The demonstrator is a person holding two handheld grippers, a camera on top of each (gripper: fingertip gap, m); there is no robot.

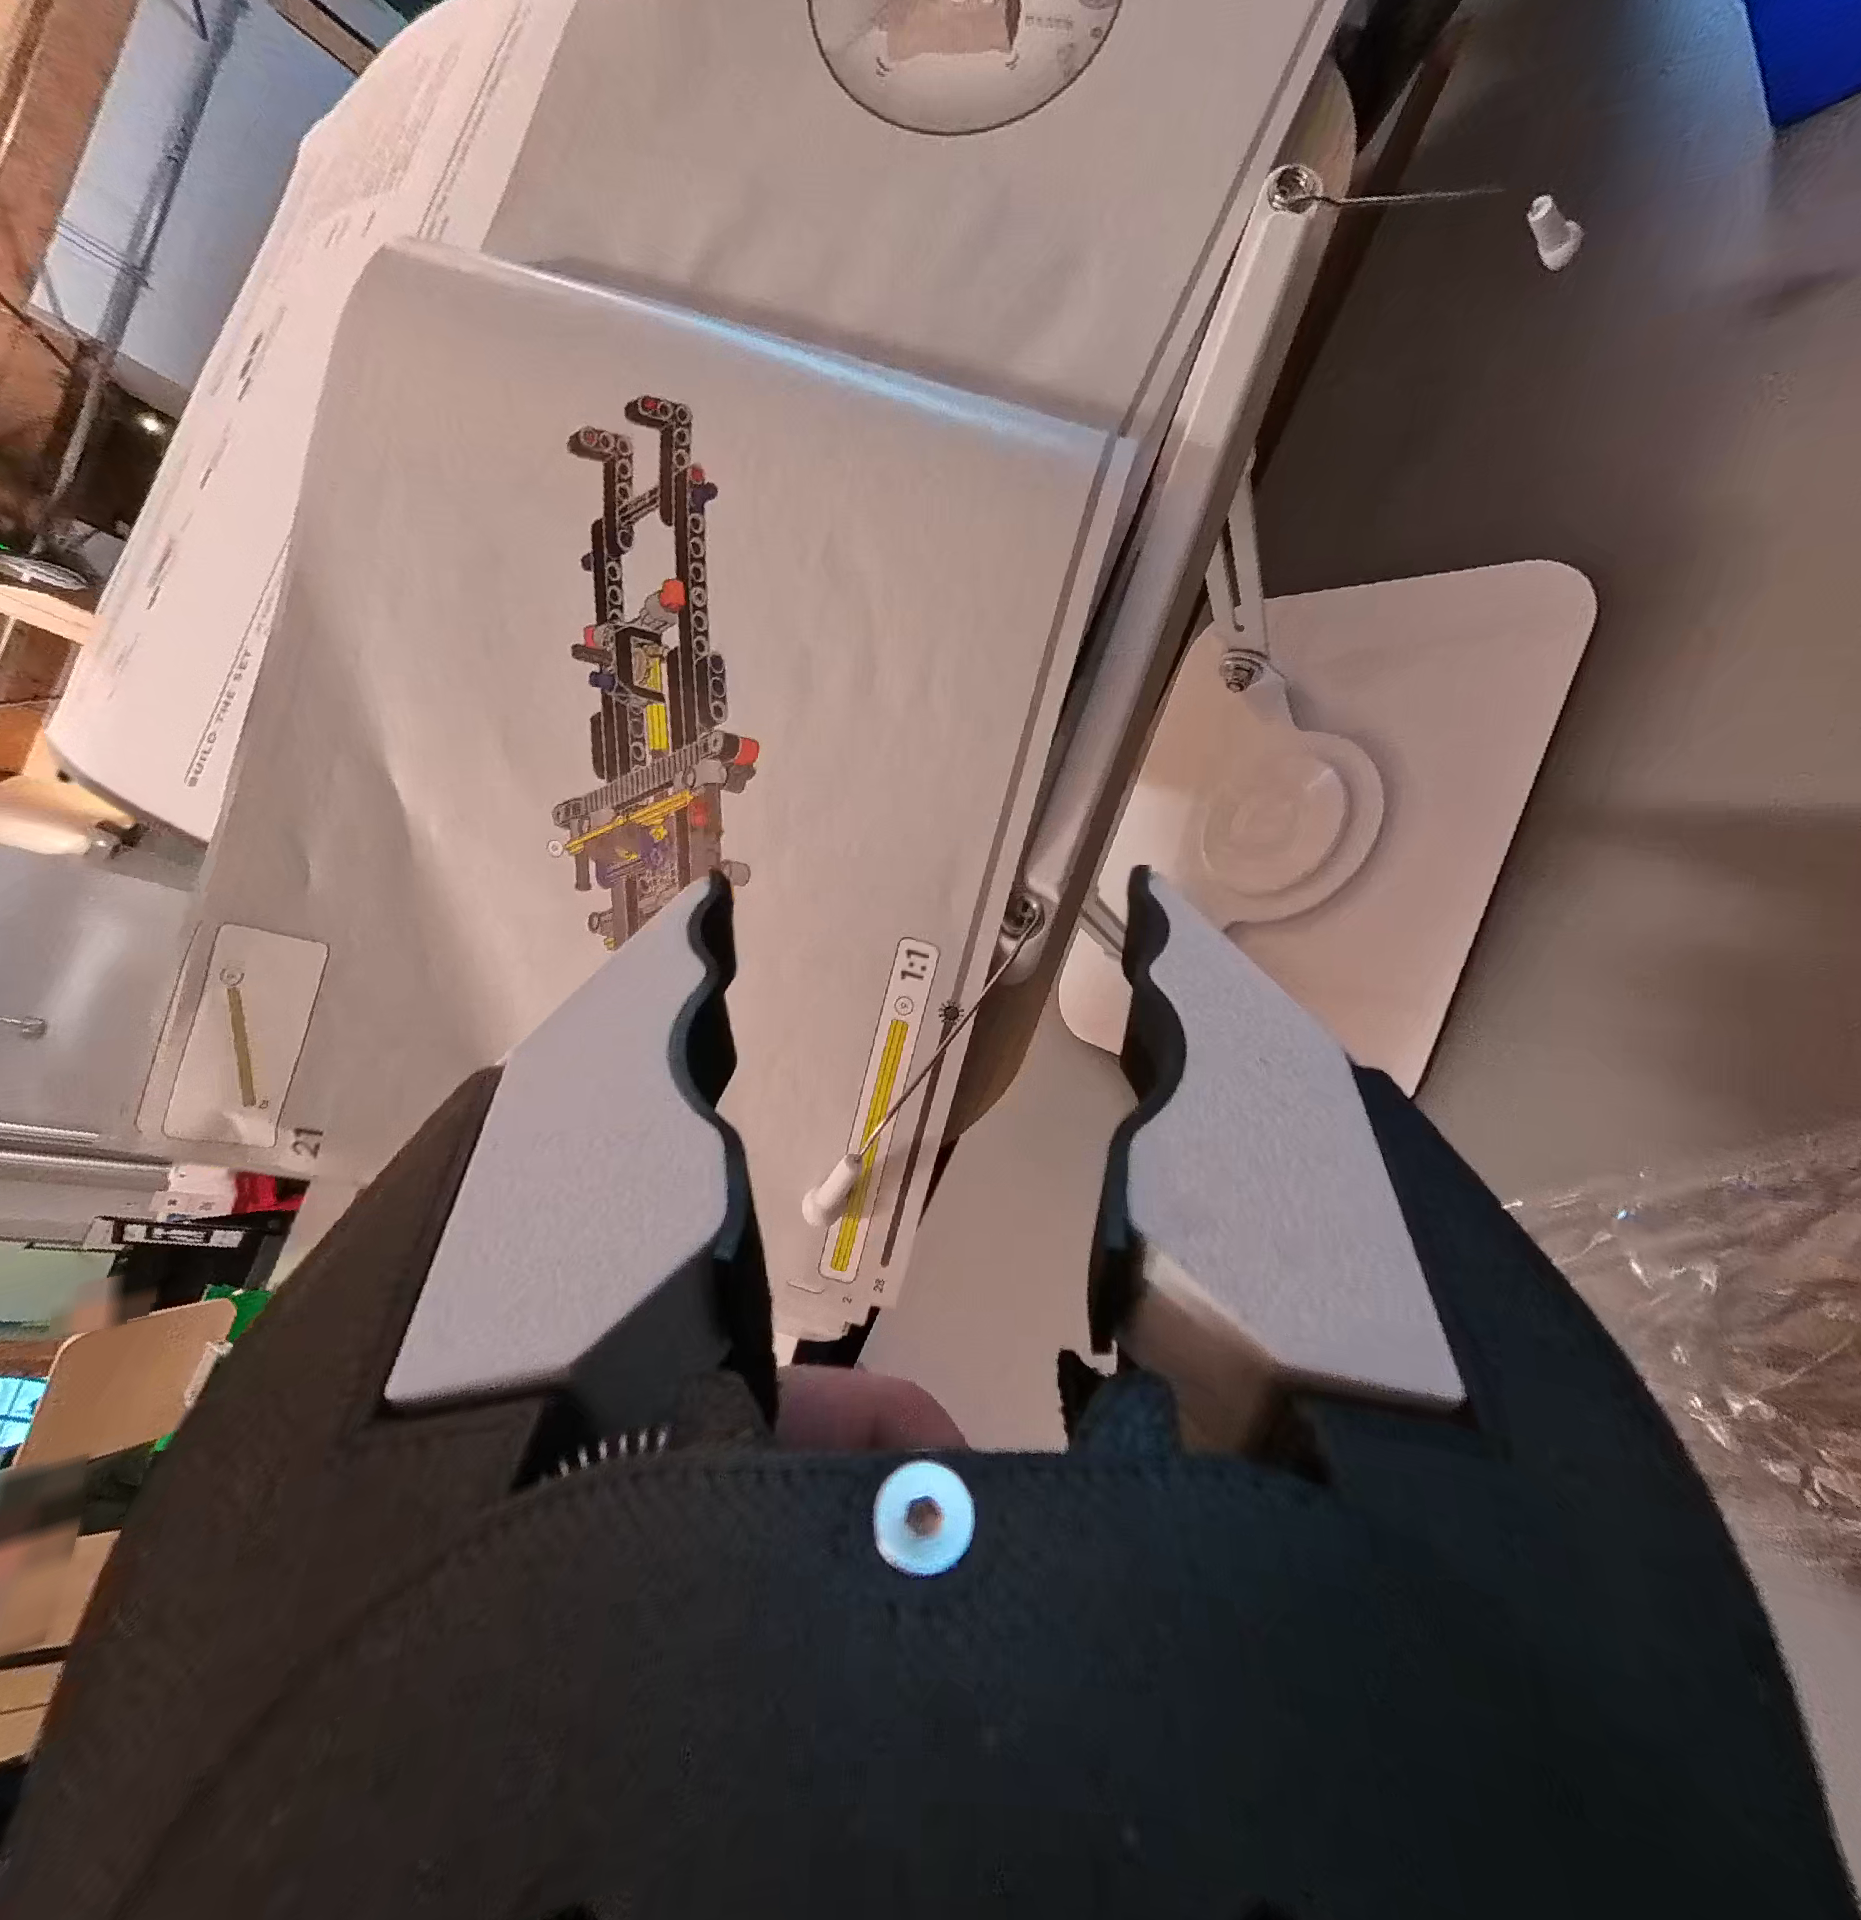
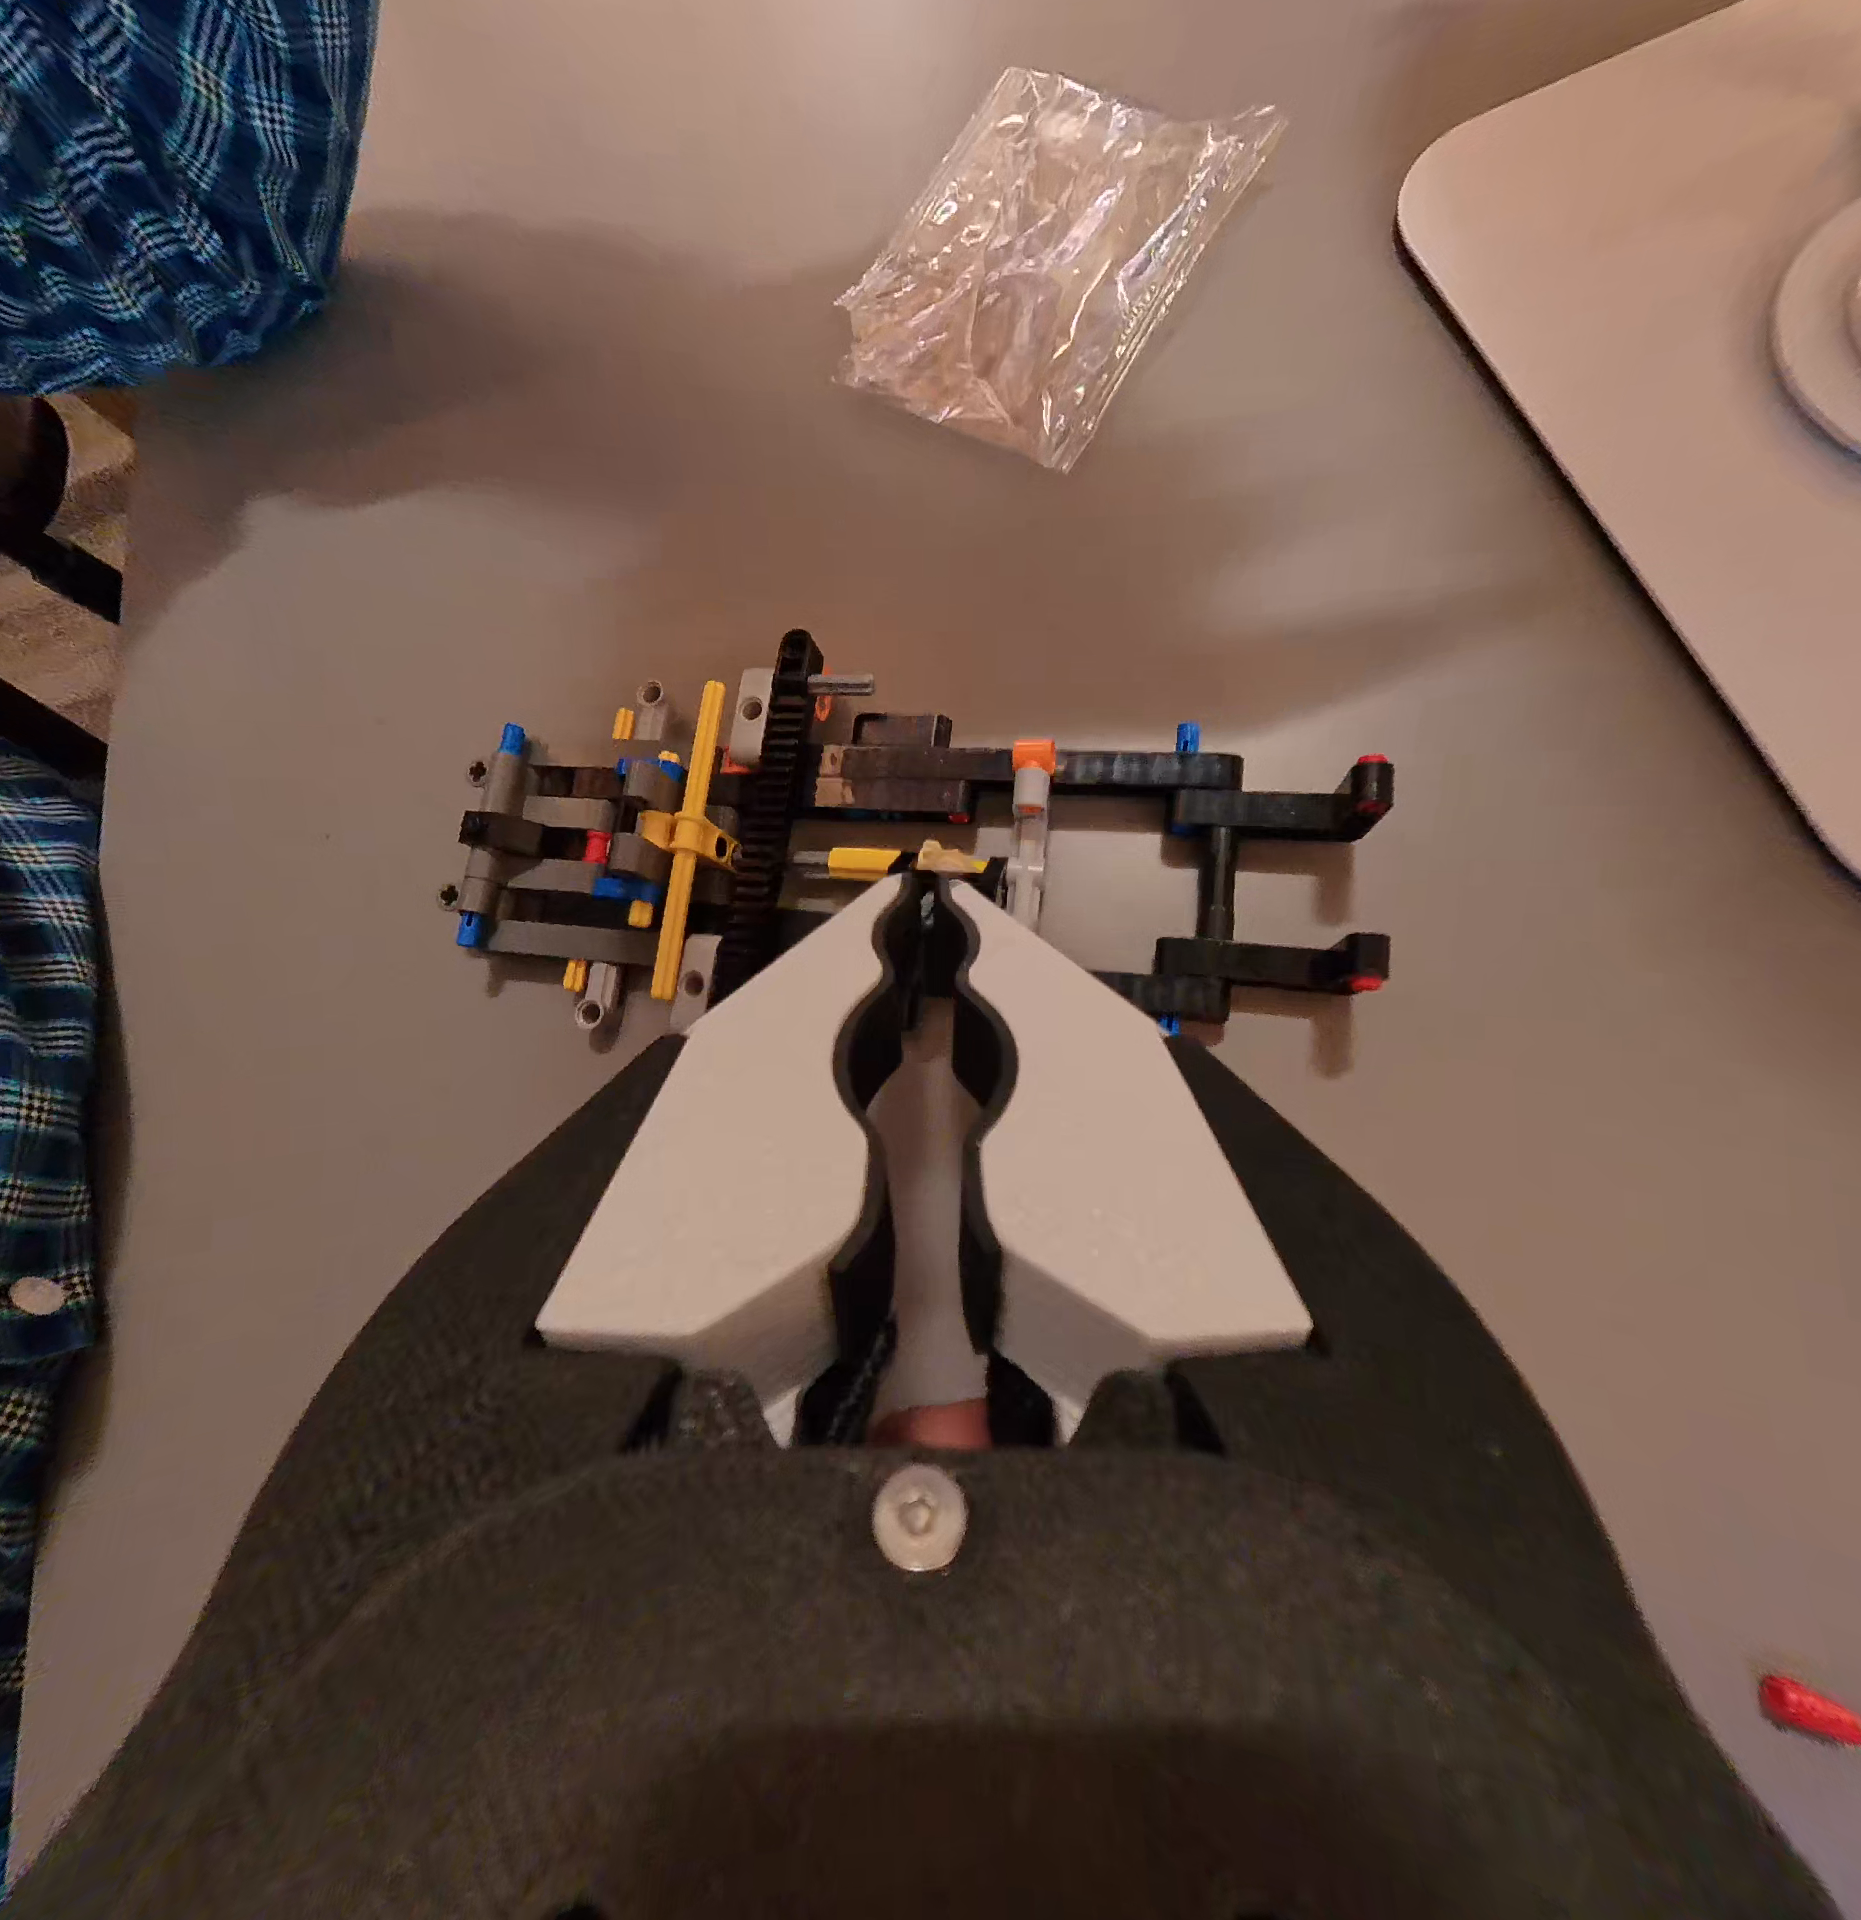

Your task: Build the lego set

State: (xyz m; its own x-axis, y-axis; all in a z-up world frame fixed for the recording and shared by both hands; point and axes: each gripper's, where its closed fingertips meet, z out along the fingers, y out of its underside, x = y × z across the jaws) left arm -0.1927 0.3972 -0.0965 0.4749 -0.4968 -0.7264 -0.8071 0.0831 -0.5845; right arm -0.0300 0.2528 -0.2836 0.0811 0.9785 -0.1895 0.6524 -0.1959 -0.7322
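The partly built lego model (image 2: 905, 842), a long flat frame of black and grey beams with a black toothed rack across it, yellow axles, and blue, red and orange pins, lies flat on the grey tabletop (image 2: 490, 582) in the middle of the right wrist view, its forked black end pointing toward the right of the frame. The right gripper (image 2: 931, 883), with pale grey fingers lined in black, has its tips drawn together on a short yellow axle piece (image 2: 872, 860) that sits along the centre of the model; the jaws are clenched on it. Above the model, toward the upper middle of the frame, lies a crumpled clear plastic bag (image 2: 1051, 260). A small red piece (image 2: 1811, 1723) rests alone on the table at the lower right, and the rounded white base of a stand (image 2: 1591, 343) fills the upper right corner. Blue plaid fabric (image 2: 147, 177) runs down the left edge. In the left wrist view the left gripper (image 1: 931, 894) is released, its jaws standing wide apart with nothing between them, in front of an open white instruction booklet (image 1: 697, 644) propped on a white stand (image 1: 1425, 748), the page bearing a drawing of the model.
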